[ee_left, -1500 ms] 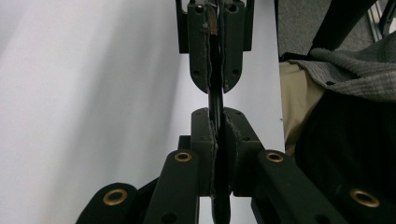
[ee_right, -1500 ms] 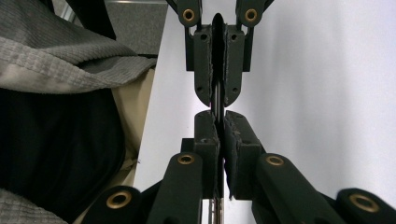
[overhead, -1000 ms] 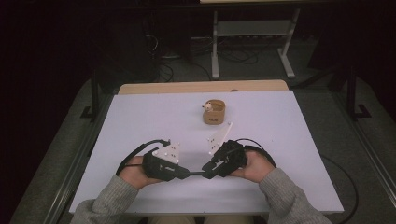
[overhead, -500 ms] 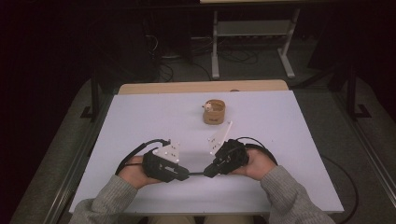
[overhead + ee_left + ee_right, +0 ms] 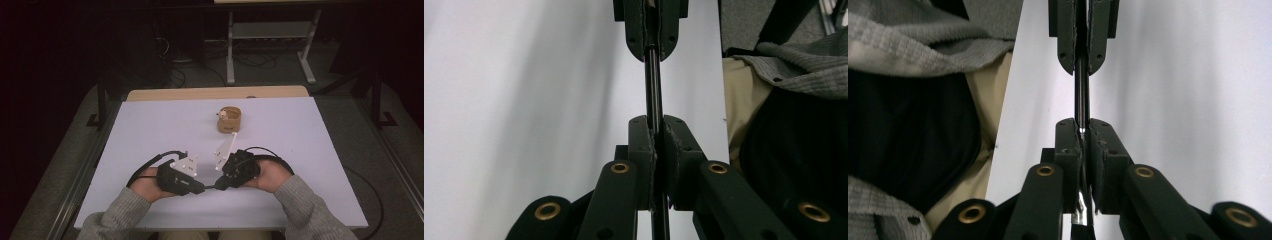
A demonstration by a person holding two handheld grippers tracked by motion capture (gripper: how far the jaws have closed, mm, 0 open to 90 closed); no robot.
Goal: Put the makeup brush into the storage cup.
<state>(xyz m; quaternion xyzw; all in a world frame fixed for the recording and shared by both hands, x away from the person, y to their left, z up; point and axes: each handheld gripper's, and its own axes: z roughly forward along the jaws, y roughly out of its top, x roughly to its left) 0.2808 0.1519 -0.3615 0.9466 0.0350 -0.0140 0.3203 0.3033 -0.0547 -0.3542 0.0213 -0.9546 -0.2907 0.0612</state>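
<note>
— Black rod [image 5: 653,85], thin and straight: that's what we hold, near the middle of the table's [image 5: 150,130] near edge, spanning from one tool to the other.

— How do our hands sit?

— Low over the near edge, both of them. Our left hand [image 5: 145,182] wraps the left gripper [image 5: 202,189] and points it inward toward the right. Our right hand [image 5: 270,177] wraps the right gripper [image 5: 217,187] and points it inward toward the left. The two tips nearly meet nose to nose. Our grey sleeves come in from the near corners, forearms angled toward each other.

— And the jaws?

— On the left gripper they are pressed together on one end of the rod. They have just been closing, with the rod between them. On the right gripper they pinch the other end the same way. From each gripper view we see our own jaws clamped at the bottom and the other pair clamped at the top, the rod running straight between.

— Is the rod touching the table?

— We cannot tell. It looks roughly level.

— Any containers?

— One: a brown round cup [image 5: 230,120], upright, toward the middle of the far edge, well apart from our hands. A small pale thing [image 5: 221,115] sits at its left rim. It is too small for us to say what it is.
</note>
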